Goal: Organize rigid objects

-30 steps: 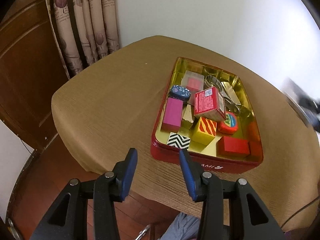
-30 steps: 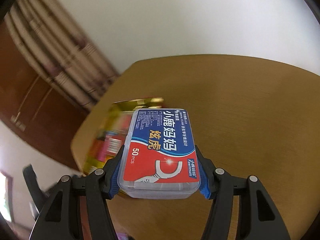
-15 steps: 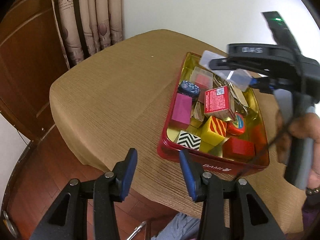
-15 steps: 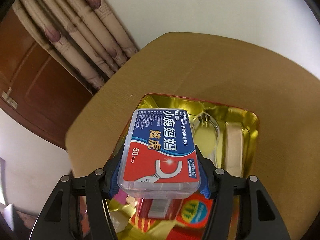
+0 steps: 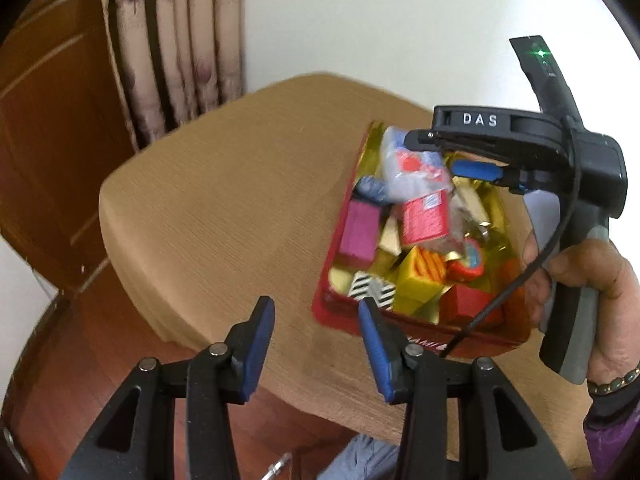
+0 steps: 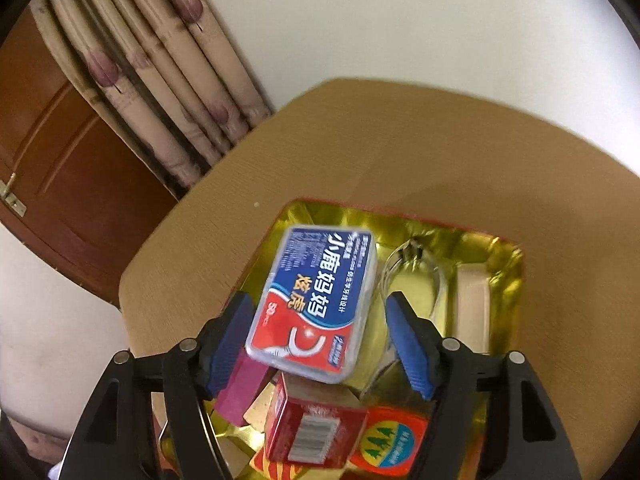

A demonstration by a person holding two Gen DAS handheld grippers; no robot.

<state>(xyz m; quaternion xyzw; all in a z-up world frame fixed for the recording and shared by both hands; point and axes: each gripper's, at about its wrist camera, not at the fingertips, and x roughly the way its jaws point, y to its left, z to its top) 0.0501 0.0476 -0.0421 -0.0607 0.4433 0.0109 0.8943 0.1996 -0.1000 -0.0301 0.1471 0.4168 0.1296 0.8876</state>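
Released within the last half second, the floss-pick box (image 6: 316, 304) is now seen tilted and lying loose between the right gripper (image 6: 320, 344) pads, which have just been opening; a clear gap shows on both sides of the box, where a second ago it was clamped level. Its far end is dropped toward the gold floor of the red tin (image 5: 424, 340), its near end is propped on the red carton (image 6: 312, 428) below. From the left wrist view the same box (image 5: 412, 168) is blurred, sitting on top of the heap at the tin's far end, under the right gripper (image 5: 440, 156).

Around it, inside the tin: a magenta block (image 5: 359, 232) on the left side, a yellow striped block (image 5: 424, 272), a black-and-white zigzag block (image 5: 372, 288) at the near left corner, a red block (image 5: 468, 304) near the front wall, a round red tin with green trees (image 6: 388, 440), a metal clip (image 6: 416, 264) and a pale bar (image 6: 472, 304) along the right wall.

The right gripper is held by a hand (image 5: 592, 280) with a bead bracelet at the wrist.

The left gripper (image 5: 316, 320) is open and empty, its jaws parted over the near table edge just before the tin.

The tin is set on a tan-clothed table (image 5: 224, 200); a patterned curtain (image 5: 176, 40) and a brown door (image 6: 60, 152) are behind.
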